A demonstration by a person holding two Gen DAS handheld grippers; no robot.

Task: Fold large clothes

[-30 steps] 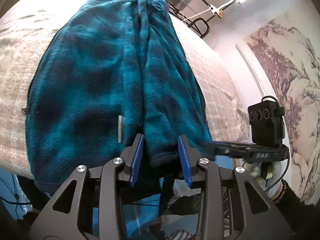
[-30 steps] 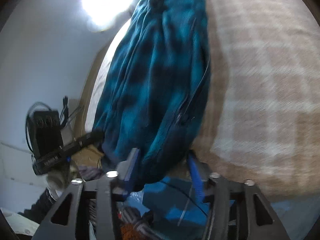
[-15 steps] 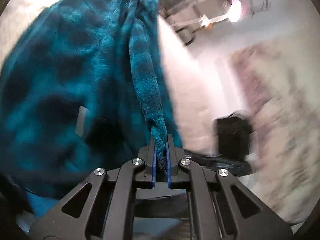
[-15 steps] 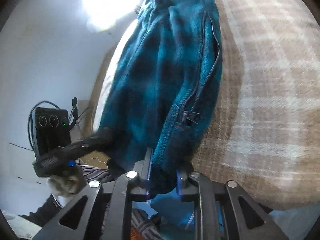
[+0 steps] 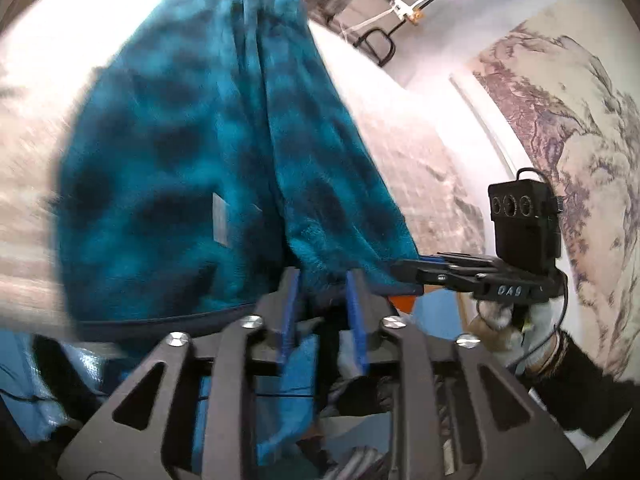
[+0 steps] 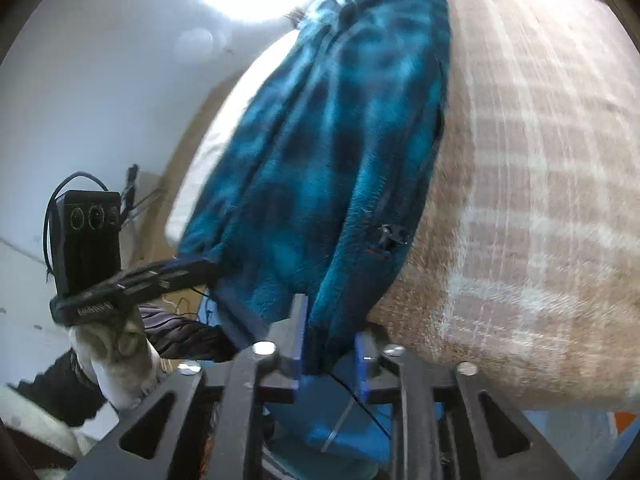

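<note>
My left gripper [image 5: 322,304] and right gripper [image 6: 329,344] sit at the near hem of the fleece jacket [image 5: 208,152]. It lies lengthwise on the bed [image 6: 540,184], running away from me.

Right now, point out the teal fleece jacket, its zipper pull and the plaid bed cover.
Teal fleece jacket [image 5: 180,168]: left wrist view, middle of the body panel.
Zipper pull [image 6: 390,234]: right wrist view, dark metal tab.
Plaid bed cover [image 6: 540,200]: right wrist view, bare checked surface.
</note>
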